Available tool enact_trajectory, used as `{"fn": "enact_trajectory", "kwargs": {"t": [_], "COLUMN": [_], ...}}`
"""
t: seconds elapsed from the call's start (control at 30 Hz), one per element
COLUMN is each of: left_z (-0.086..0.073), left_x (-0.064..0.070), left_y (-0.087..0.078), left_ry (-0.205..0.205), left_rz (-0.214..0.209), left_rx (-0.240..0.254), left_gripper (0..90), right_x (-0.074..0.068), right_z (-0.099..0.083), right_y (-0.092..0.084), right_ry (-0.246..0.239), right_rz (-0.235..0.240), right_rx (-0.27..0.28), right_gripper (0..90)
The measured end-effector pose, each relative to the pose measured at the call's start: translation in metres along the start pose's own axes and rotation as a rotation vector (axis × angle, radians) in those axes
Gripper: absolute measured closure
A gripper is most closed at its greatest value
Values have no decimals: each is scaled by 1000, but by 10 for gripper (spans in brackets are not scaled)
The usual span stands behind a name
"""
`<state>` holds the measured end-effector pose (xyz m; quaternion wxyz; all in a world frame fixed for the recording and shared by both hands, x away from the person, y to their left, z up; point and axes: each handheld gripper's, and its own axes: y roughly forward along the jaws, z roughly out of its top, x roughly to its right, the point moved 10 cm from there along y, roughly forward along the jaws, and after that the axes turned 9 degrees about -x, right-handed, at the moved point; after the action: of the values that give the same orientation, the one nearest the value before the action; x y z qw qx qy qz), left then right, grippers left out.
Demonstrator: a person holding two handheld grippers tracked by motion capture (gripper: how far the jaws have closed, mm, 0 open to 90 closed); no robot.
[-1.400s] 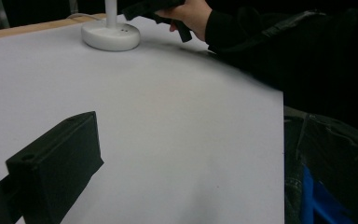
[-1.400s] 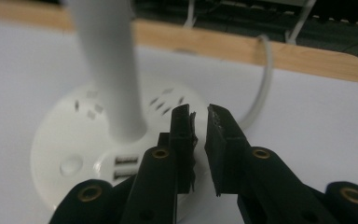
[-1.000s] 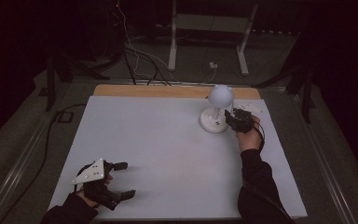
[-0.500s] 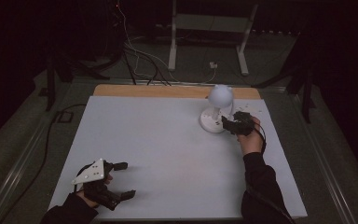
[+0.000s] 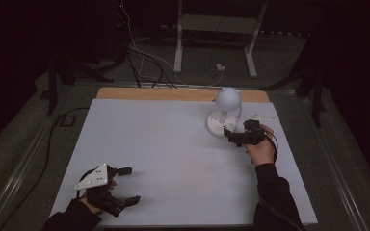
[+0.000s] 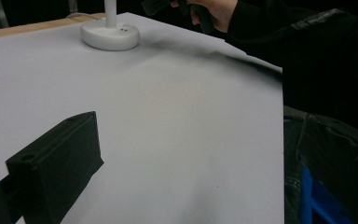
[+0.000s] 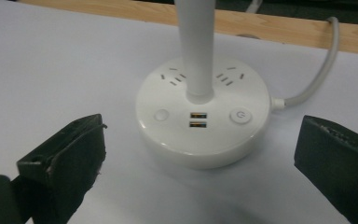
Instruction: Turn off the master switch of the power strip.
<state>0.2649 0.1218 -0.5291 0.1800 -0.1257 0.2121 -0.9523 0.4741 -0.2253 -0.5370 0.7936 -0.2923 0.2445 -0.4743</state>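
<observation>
Step in hand, as judged: approach to the desk lamp [image 5: 223, 113], most likely to press a button on its base. The lamp stands at upper right of centre in the high view, on the white table [image 5: 173, 144] near its far wooden edge.

Right gripper [image 5: 232, 135]: jaws spread wide, holding nothing, tips just beside the near side of the lamp base [image 7: 203, 123] and not touching it. In the right gripper view the base sits at centre frame between the two jaws, stem [image 7: 195, 46] rising out of the top edge.

Left gripper [image 5: 125, 185]: lower left of the high view, resting low over the table, jaws spread, holding nothing, well apart from the lamp. In the left gripper view the lamp base [image 6: 110, 35] shows at top left.

Next move, as judged: a jaw tip has to come down on the power button [image 7: 240, 115], right of the stem. With the jaws this wide, one tip must be lined up over it; a light, straight press, so the base does not slide.

Count:
- lamp: 1, with round shade [image 5: 227, 98]
- round buttons on base: 2 (power button; plain button [image 7: 161, 115])
- USB ports [image 7: 197, 119]: 2, stacked
- socket slot groups on top of base: 2 seen
- cord [image 7: 314, 79]: 1, leaving the base at right
- grippers: 2
</observation>
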Motion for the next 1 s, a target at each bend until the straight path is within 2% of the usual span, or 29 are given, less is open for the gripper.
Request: {"fn": "enact_trajectory", "kwargs": {"t": [0.07,0.2,0.37,0.43,0.47,0.63,0.9,1.0], "left_z": [0,0,0,0,0,0,0,0], "left_x": [0,0,-1,-1,-1,-1,-1,0], "left_y": [0,0,0,0,0,0,0,0], "left_ry": [-1,-1,-2,-1,-2,-1,-4,-4], "left_rz": [0,0,0,2,1,1,0,0], "left_rx": [-1,-2,1,0,-1,-1,2,1], "left_gripper": [3,4,3,4,3,3,3,4], "right_x": [-3,-9,-16,-20,-27,-38,-54,-58], "right_z": [1,-1,0,-1,-1,-5,-21,-28], "right_y": [-3,-11,-24,-30,-36,-45,-55,-60], "right_ry": [-5,-28,-22,-31,-39,-54,-92,-109], "right_rz": [21,39,75,85,107,148,169,159], "right_rx": [25,13,46,53,60,73,69,81], "right_gripper": [0,0,0,0,0,0,0,0]}}
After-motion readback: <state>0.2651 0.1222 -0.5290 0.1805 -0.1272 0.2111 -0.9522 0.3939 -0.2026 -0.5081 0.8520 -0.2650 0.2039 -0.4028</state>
